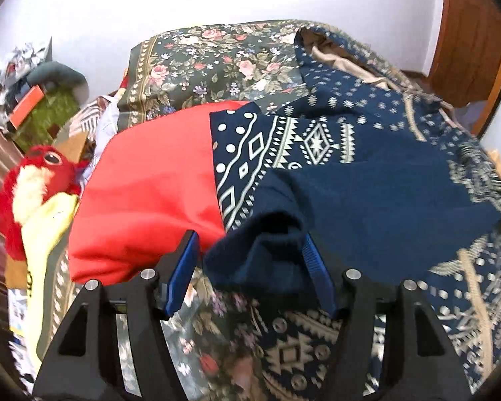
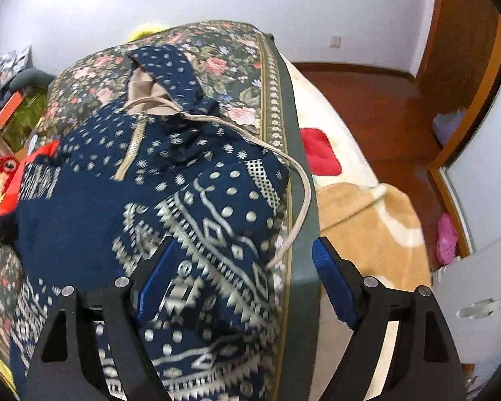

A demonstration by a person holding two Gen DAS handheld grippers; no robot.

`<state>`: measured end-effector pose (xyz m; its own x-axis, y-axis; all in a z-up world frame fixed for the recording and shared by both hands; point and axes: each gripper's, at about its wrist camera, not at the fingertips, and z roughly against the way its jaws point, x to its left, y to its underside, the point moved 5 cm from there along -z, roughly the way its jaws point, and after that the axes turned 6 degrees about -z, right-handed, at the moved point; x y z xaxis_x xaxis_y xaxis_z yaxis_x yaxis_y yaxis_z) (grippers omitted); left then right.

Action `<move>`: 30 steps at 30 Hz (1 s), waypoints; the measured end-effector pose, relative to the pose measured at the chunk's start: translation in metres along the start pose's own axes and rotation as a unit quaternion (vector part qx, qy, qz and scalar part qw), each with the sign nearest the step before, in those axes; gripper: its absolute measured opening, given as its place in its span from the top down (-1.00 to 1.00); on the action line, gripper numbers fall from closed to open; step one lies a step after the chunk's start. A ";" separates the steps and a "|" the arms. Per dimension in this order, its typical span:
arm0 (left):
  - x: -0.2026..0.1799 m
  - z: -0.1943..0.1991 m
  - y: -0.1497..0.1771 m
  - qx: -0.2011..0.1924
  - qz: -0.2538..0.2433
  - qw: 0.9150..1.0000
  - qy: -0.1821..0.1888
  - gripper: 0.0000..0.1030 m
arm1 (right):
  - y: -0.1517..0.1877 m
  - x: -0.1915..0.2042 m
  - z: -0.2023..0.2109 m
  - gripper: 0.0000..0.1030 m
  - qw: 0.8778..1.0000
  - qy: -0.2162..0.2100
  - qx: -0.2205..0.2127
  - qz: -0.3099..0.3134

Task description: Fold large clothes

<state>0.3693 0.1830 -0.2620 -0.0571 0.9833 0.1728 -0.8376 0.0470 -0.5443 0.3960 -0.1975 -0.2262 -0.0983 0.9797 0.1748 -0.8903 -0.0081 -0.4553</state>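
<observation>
Between the wide-spread fingers of the left gripper (image 1: 250, 260) sits a navy cuff of the patterned hoodie (image 1: 367, 180), ready for pinching and folding inward. Ahead of the right gripper (image 2: 243, 284), likewise wide and empty, the hoodie lies spread on the bed (image 2: 297, 173).

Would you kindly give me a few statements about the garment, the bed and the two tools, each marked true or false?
1. The navy hooded sweatshirt with cream geometric print lies on the dark floral bedspread. True.
2. The left tool is clamped shut on a red cloth. False: its blue pads stand apart, with the sweatshirt's plain navy sleeve cuff between them.
3. The right tool is open above the patterned fabric. True.
4. The beige drawstring is tucked inside the hood. False: it trails out to the bedspread's edge.
5. A red folded garment lies beside the sweatshirt. True.
6. The red plush toy sits on top of the sweatshirt. False: it sits off at the bed's side.
</observation>
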 end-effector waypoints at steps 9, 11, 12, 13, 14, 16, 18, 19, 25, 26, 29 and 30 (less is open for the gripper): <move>0.012 -0.007 -0.020 -0.019 0.069 0.996 0.054 0.80 | -0.011 -0.021 -0.051 -0.53 0.998 0.034 0.039 -0.044; 0.022 0.002 -0.022 -0.032 0.090 0.994 0.057 0.81 | -0.007 -0.022 -0.057 -0.53 0.998 0.042 0.047 -0.026; 0.028 0.007 -0.022 -0.039 0.101 0.992 0.060 0.82 | -0.004 -0.020 -0.058 -0.53 0.998 0.050 0.042 -0.009; 0.034 0.011 -0.022 -0.044 0.112 0.991 0.067 0.82 | -0.002 -0.020 -0.057 -0.53 0.998 0.055 0.038 0.002; 0.039 0.013 -0.021 -0.046 0.119 0.989 0.069 0.82 | -0.002 -0.021 -0.056 -0.51 0.998 0.057 0.036 0.007; 0.049 0.014 -0.017 -0.045 0.126 0.990 0.055 0.82 | 0.000 -0.023 -0.055 -0.51 0.998 0.060 0.034 0.007; 0.055 0.010 -0.010 -0.035 0.134 0.989 0.048 0.82 | 0.000 -0.026 -0.054 -0.52 0.998 0.059 0.035 -0.002; 0.057 0.006 -0.005 -0.026 0.141 0.988 0.050 0.81 | 0.001 -0.027 -0.054 -0.52 0.998 0.056 0.036 -0.008; 0.051 -0.023 0.025 0.059 0.123 0.990 0.036 0.45 | 0.002 -0.029 -0.044 -0.56 0.997 0.050 0.040 -0.033; 0.048 -0.024 0.027 0.066 0.115 0.991 0.032 0.23 | 0.003 -0.030 -0.040 -0.56 0.997 0.048 0.041 -0.037; 0.045 -0.020 0.031 0.073 0.093 0.993 0.028 -0.01 | 0.002 -0.028 -0.026 -0.56 0.997 0.040 0.042 -0.041; 0.044 -0.015 0.030 0.071 0.088 0.993 0.031 -0.02 | 0.001 -0.027 -0.020 -0.56 0.998 0.039 0.039 -0.039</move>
<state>0.3497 0.2301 -0.2835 -0.1800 0.9832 0.0317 -0.8857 -0.1479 -0.4400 0.4069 -0.2205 -0.2485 0.0054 0.9904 0.1381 -0.9261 0.0570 -0.3729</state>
